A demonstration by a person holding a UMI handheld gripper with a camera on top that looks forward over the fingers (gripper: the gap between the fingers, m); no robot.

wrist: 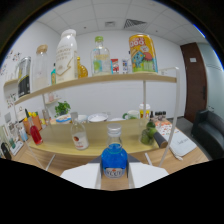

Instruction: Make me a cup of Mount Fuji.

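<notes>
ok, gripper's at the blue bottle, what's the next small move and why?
Probably close on it: the blue bottle stands upright between the white fingers of the gripper, and whether they press it yet is unclear. Squeeze gently at the body, then lift straight up.

White walls [120,97] and a panelled ceiling [95,17] with a vent [134,22] at 12 o'clock. Dark wooden door [194,82] at 3 o'clock; dark sofa [210,131] below it.
</notes>
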